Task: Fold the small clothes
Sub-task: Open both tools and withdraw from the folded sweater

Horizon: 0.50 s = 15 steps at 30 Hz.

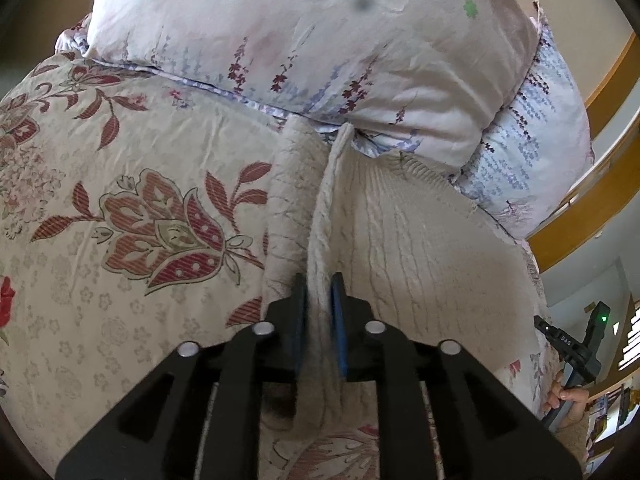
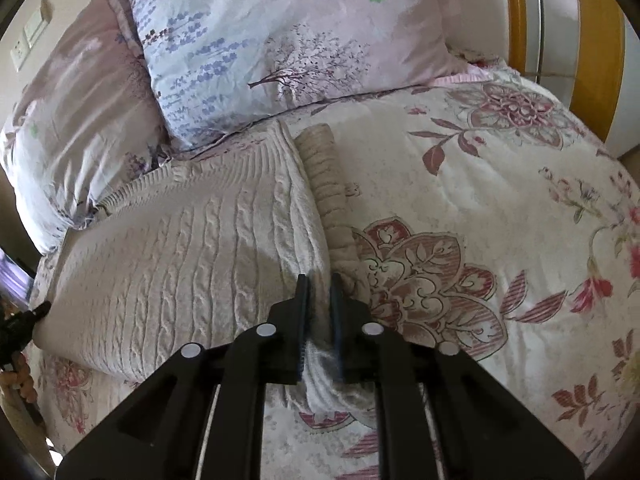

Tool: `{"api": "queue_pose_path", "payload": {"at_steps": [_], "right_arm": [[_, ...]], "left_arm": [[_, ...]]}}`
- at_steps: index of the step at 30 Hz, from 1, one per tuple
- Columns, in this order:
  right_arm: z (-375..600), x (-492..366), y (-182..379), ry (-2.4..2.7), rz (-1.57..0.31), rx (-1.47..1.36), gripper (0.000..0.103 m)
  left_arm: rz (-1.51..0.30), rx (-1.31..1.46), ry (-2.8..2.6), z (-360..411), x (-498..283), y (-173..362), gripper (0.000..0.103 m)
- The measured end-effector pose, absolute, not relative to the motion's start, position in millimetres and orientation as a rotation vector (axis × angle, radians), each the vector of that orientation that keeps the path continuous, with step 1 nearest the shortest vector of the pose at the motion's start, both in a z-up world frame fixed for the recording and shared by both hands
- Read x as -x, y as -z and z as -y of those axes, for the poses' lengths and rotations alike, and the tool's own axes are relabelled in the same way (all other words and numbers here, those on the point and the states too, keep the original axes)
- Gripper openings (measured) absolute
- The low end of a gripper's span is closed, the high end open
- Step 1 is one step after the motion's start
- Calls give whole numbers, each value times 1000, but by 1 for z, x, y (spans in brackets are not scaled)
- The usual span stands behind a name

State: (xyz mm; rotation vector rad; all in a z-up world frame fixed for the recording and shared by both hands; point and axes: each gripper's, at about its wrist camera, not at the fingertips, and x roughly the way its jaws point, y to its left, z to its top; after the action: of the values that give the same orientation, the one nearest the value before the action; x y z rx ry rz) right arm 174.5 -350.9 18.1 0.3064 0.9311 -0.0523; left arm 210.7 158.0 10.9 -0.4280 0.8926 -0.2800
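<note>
A cream cable-knit sweater (image 1: 408,240) lies spread on the floral bedspread (image 1: 120,200), its ribbed hem against the pillows. My left gripper (image 1: 320,284) is shut on the sweater's left edge, which bunches into a ridge between the pads. In the right wrist view the sweater (image 2: 180,248) fills the left half, with a ribbed sleeve (image 2: 326,184) lying along its right side. My right gripper (image 2: 320,282) is shut on the sweater's right edge beside that sleeve. The right gripper also shows in the left wrist view (image 1: 560,340), at the far right, held by a hand.
Two lavender-print pillows (image 1: 300,40) (image 2: 280,40) lie at the head of the bed behind the sweater. A wooden bed frame (image 1: 600,184) (image 2: 596,52) runs along the far side. The floral bedspread (image 2: 500,208) stretches to the right.
</note>
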Motion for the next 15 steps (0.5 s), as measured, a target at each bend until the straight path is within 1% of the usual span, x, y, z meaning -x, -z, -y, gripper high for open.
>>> {"api": "queue_pose_path", "payload": {"at_steps": [1,3,4,5,8,12,13,15], "right_arm": [[349,-173,-22,63,-923,-295,32],[344,-170,-34,81,-873,-260,46],[339,-168,-41,75,-837,-236,47],[330,-167,-48,53,-809,-198,47],[309,-172,-52,-10,-813,-130,47],[295,-186,-40,-46,-877,-105,47],[294,-189,-34,-45,-908,-111,54],[296,-195,-19,-36,-974,-121,58]], "left_arm": [[-880,424,279,-157,-209,-15,23],[-827,394,249,-155,-203,-26,41],[-790,370,233,-152,-199,-32,44],[-767,350,228,-149,-197,-37,48],[-727,288,273,-130,-194,-48,55],[-778,259,317,-109,-202,-39,56],[-800,262,319,-107,-205,-35,56],[-853,271,317,-105,-213,-23,57]]}}
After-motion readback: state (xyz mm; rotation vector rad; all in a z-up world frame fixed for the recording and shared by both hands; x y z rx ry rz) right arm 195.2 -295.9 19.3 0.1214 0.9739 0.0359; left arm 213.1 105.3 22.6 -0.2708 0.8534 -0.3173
